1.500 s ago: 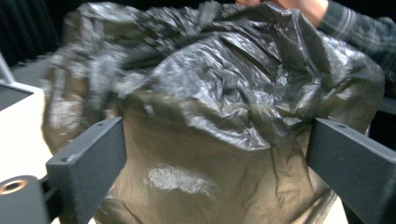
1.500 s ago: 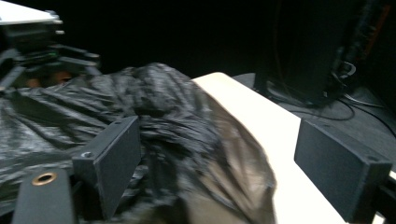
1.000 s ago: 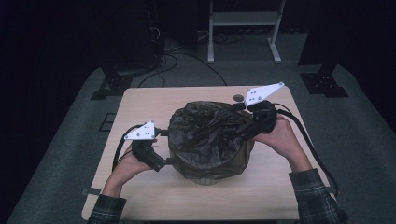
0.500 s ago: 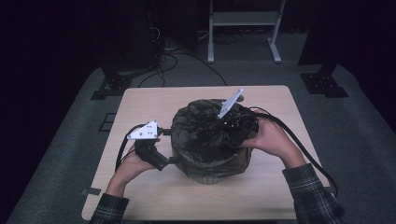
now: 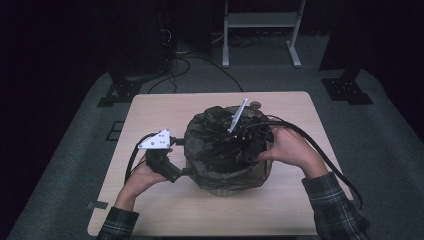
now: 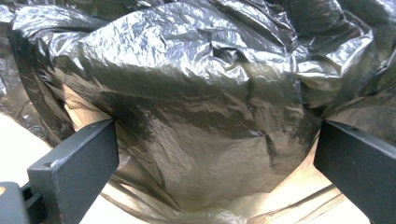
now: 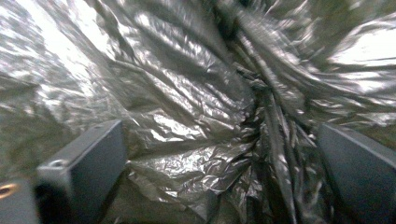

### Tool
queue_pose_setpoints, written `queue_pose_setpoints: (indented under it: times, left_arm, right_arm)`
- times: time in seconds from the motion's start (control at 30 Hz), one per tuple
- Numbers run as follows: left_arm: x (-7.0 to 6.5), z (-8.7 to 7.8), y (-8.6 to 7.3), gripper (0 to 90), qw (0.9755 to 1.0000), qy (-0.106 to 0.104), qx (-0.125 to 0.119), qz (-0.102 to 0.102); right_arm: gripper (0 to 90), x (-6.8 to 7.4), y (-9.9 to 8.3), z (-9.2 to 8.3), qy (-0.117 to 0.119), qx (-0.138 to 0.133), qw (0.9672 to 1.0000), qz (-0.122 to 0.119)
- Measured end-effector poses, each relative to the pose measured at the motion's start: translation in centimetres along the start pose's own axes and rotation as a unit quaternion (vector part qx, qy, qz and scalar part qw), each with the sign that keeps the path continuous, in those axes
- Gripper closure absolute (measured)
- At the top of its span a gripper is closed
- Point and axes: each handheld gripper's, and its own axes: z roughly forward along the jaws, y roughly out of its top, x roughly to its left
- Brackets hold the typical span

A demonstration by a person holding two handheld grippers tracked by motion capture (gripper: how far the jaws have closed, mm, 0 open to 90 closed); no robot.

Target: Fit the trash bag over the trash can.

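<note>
1. The black plastic bag (image 5: 220, 150) sits in the middle of the wooden table (image 5: 160, 110), draped over and pushed into a round bin (image 5: 235, 181) whose lower wall shows through the film near the front. In the left gripper view the bag (image 6: 196, 116) bulges out between the two black jaws, thin and shiny.

2. To my eye the film is very light, limp and slippery; it creases wherever it is touched and would tear if snagged on a jaw edge. It gives no firm edge, so the best hold is a bunched fold, such as the gathered pleats (image 7: 266, 116) in the right gripper view, or the loose skirt hanging over the rim.

3. The right gripper (image 5: 240, 137) is down in the mouth of the bag, jaws spread wide with crumpled film between them but not pinched; they have just been opening.

4. The left gripper (image 5: 186, 172) stands at the bin's left side, jaws spread, the bulging bag between them; I cannot tell whether they press it.

5. Compared with a second ago, the right gripper has come in from the far right rim to the centre and dipped into the bag, its grey plate (image 5: 238, 115) now turned on edge. The bag's top looks pushed further in. The left hand (image 5: 142, 177) has stayed put.
</note>
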Motion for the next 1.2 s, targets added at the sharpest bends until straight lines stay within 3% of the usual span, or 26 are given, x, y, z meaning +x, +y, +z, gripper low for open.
queue_pose_setpoints:
  times: [0.13,0.3,0.43,0.57,0.7,0.83,0.93,1.2]
  left_arm:
    - [0.0,0.0,0.1,0.0,1.0,0.001,-0.001,-0.001]
    - [0.1,0.0,0.1,0.0,1.0,0.001,0.0,0.0]
    - [0.1,0.0,0.1,0.0,1.0,0.0,-0.001,0.0]
    - [0.1,0.0,0.1,0.0,1.0,0.0,-0.002,-0.001]
    - [0.1,0.1,0.1,0.0,1.0,-0.001,-0.002,-0.002]
    - [0.1,0.1,0.1,0.0,1.0,-0.002,-0.001,-0.001]
    - [0.1,0.1,0.1,0.0,1.0,-0.001,0.001,0.0]
    - [0.1,0.2,0.1,0.0,1.0,-0.001,0.001,-0.001]
  right_arm:
    - [1.1,-0.2,0.1,-1.8,-0.007,-0.071,0.9975,0.004]
    - [1.1,-0.4,1.3,-2.9,-0.016,-0.106,0.9942,0.004]
    - [0.8,-0.8,2.8,-2.0,-0.019,-0.108,0.994,0.008]
    - [0.0,-1.3,4.8,0.1,-0.013,-0.085,0.9962,0.012]
    - [0.0,-1.3,6.3,2.0,-0.027,-0.056,0.998,0.009]
    - [0.0,-1.5,6.7,3.6,-0.025,-0.025,0.9993,0.012]
    - [0.0,-1.5,6.9,4.5,-0.026,-0.018,0.9995,0.01]
    - [0.0,-0.7,7.0,1.3,-0.039,-0.079,0.9961,0.004]
